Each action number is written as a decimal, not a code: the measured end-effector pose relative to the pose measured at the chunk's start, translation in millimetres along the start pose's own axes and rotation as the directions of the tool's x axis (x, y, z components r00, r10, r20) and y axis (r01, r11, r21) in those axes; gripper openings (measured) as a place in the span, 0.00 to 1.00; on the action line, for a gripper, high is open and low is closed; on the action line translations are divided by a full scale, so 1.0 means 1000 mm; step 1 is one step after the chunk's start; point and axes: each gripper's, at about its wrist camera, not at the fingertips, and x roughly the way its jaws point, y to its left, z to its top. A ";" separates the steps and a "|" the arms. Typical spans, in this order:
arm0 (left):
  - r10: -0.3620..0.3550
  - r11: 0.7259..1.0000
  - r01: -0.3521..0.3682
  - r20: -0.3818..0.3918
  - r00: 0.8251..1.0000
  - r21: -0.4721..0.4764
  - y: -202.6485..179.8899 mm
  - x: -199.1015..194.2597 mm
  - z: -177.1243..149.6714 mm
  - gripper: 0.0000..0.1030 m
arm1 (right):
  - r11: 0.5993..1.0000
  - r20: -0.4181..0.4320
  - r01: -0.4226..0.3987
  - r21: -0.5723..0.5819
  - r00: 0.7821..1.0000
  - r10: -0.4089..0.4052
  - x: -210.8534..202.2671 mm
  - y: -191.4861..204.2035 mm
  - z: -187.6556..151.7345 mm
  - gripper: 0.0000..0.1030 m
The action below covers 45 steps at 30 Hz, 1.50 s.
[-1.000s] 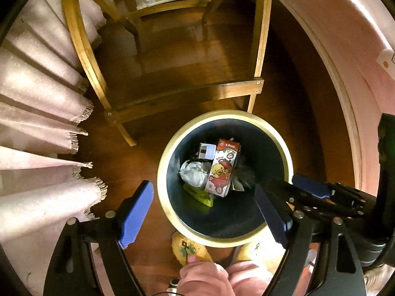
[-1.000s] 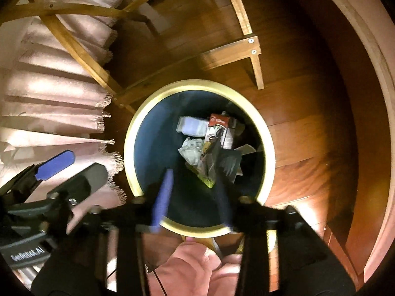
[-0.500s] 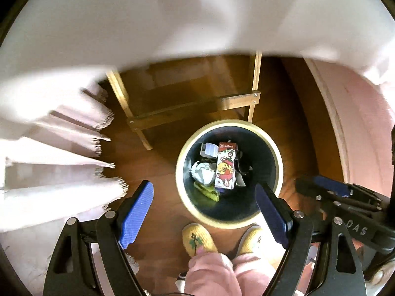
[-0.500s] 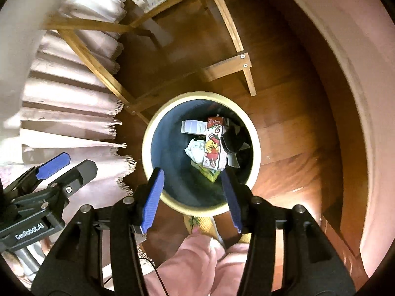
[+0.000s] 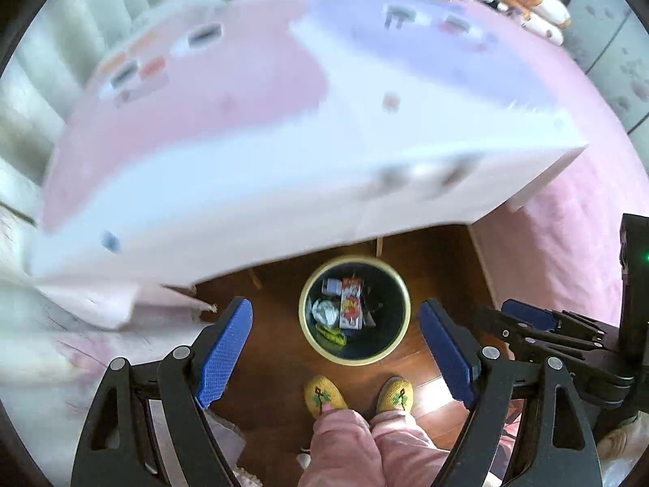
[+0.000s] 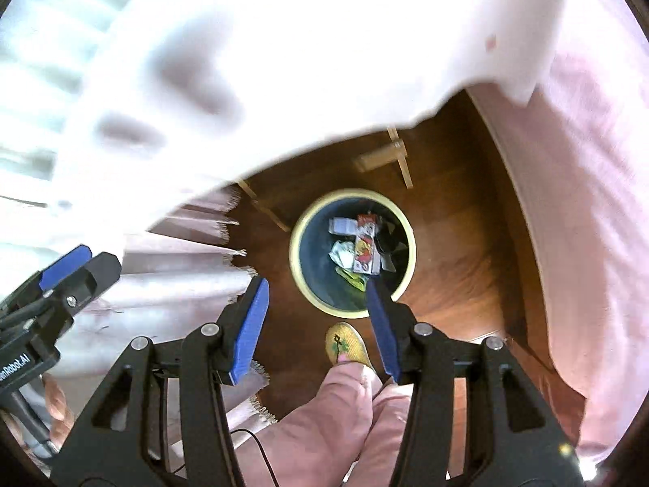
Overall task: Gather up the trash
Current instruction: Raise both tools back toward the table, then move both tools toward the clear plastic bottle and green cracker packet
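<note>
The left gripper (image 5: 334, 349) stands wide open and empty; straight below, well apart, the trash bin (image 5: 391, 349) holds a juice carton (image 5: 351, 307), long axis away from the person. The right gripper (image 6: 314, 322), just opening, is empty too. Both have risen; the table (image 5: 243, 130) now fills the view

We see the worktop (image 5: 284, 154) only as a motion-blurred white and pink slab; the small marks on it are unreadable, and in the right wrist view it washes out to white. It hides the far wooden frame (image 6: 389, 158) except for a few pieces. In the bin (image 5: 399, 324), the items beneath the red carton (image 5: 351, 304) are too small to name
</note>
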 end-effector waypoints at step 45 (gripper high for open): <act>0.242 0.970 -0.236 0.277 0.930 -0.054 0.076 -0.090 0.301 0.84 | 0.971 0.255 -0.153 -0.185 0.947 0.197 -0.114 0.179 0.336 0.51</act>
